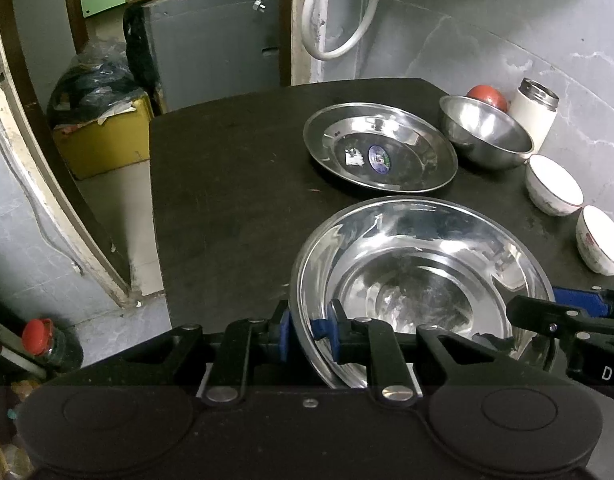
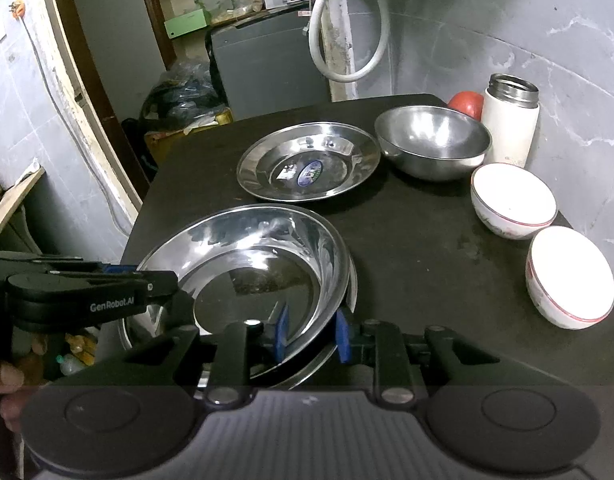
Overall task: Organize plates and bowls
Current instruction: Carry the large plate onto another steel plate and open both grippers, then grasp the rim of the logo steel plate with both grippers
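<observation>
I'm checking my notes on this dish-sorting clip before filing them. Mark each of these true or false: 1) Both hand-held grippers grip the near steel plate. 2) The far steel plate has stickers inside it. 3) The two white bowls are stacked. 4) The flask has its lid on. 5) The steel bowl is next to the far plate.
1) True: the left hand-held gripper and right hand-held gripper each clamp the rim of the near steel plate.
2) True: the far steel plate carries two stickers.
3) False: the white bowls sit side by side, apart.
4) False: the white flask is open-topped.
5) True: the steel bowl sits just right of it.
</observation>
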